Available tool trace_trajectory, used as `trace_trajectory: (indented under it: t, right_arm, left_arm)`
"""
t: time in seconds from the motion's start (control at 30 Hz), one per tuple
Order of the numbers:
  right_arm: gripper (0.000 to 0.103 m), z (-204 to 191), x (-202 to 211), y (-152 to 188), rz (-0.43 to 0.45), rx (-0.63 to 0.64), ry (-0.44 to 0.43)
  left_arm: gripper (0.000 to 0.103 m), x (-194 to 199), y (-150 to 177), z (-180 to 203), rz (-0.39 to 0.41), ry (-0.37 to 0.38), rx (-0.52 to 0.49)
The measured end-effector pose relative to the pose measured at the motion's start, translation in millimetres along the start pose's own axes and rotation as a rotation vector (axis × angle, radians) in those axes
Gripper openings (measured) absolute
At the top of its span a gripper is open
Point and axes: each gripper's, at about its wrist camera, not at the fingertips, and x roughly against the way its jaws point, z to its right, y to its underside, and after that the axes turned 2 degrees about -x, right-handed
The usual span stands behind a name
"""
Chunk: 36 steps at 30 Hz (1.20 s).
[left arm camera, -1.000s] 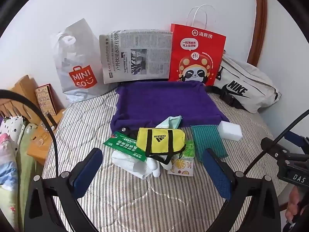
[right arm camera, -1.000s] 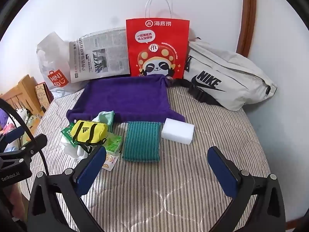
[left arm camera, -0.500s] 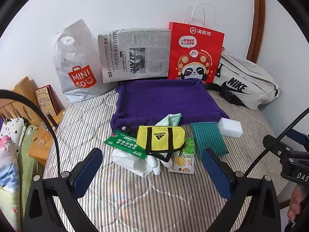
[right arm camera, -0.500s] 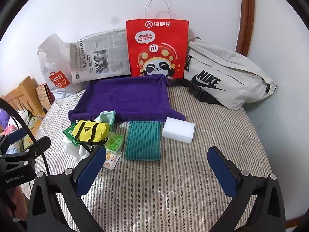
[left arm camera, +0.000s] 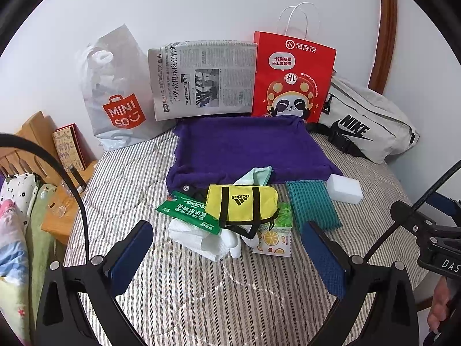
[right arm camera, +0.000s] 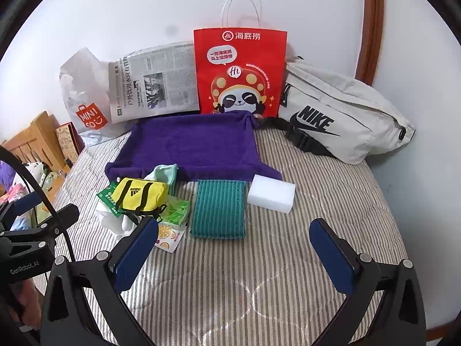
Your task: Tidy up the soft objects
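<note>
On the striped bed lies a purple cloth tray. In front of it sits a pile: a yellow Adidas pouch, a green packet, white cloth, a mint cloth and tissue packs. A teal ribbed cloth and a white sponge lie to the right. My left gripper is open and empty, short of the pile. My right gripper is open and empty, short of the teal cloth.
Against the wall stand a Miniso plastic bag, a newspaper, a red paper bag and a white Nike bag. A wooden bedside stand and bedding lie left of the bed.
Both grippers have shifted slightly; the scene sits a little differently in each view. No object has moved and both grippers stay open.
</note>
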Motion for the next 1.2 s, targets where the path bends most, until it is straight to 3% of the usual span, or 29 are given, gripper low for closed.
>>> trace_trajectory:
  t: [1.2]
  right_arm:
    - [0.103, -5, -1, 3, -0.004, 0.004, 0.006]
  left_arm:
    - [0.103, 3, -1, -10, 0.011, 0.024, 0.018]
